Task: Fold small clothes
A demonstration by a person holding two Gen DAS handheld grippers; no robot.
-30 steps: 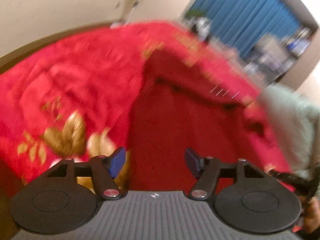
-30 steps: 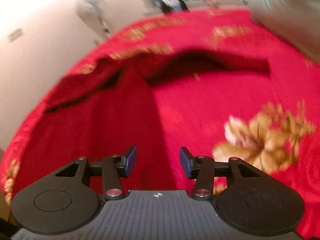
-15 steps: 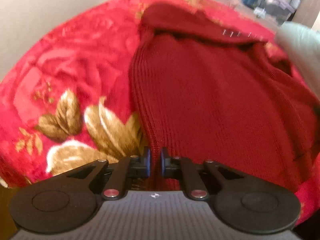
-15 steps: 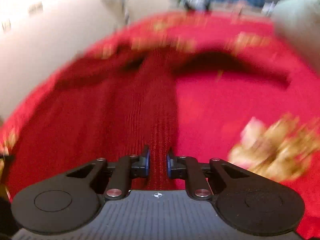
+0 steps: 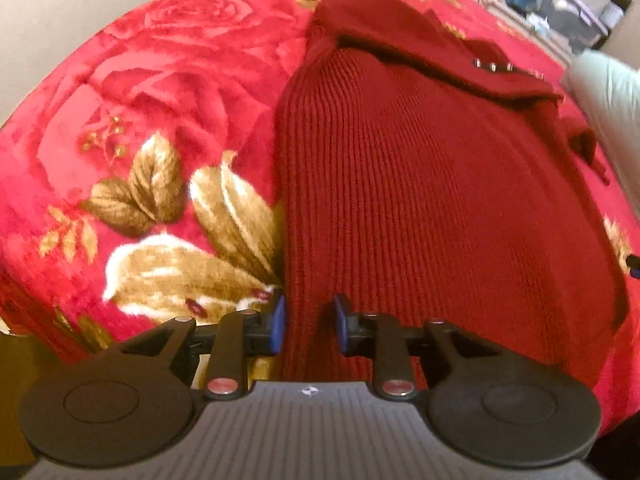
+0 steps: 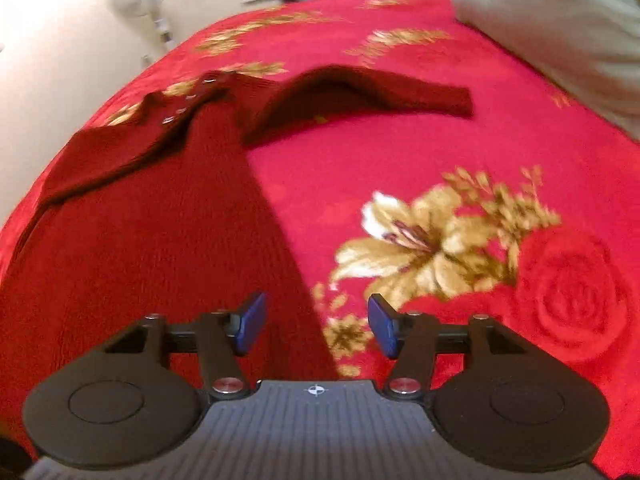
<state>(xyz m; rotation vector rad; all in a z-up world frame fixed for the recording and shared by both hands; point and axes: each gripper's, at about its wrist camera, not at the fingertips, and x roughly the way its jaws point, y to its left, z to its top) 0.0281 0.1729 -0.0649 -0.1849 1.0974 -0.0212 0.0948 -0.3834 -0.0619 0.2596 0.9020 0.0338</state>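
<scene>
Here the dark red knitted sweater (image 5: 432,184) lies flat on a red floral blanket (image 5: 168,92), with its long axis running away from both grippers: the hem is nearest the cameras and the collar end is farthest. The knit ribs run along this same axis. In the left wrist view, the left sleeve (image 5: 408,44) is folded across the upper body, and a short row of metal snaps (image 5: 504,67) shows near the collar. In the right wrist view, the right sleeve (image 6: 360,94) extends sideways toward the right of the picture, lying flat on the blanket and roughly crosswise to the body.

The left gripper (image 5: 309,322) sits at the sweater's lower left edge. Its jaws have just been opening and now stand at a narrow gap, with a strip of the hem between them; the blue pads (image 5: 279,322) sit close beside the cloth, and pad contact cannot be confirmed.

The right gripper (image 6: 316,324) sits at the lower right edge of the sweater. Its jaws have just been opening and now stand wide, straddling the garment's side edge without pressing it.

A pale pillow (image 6: 552,28) lies on the blanket at the far right, well apart from the sweater's body.
</scene>
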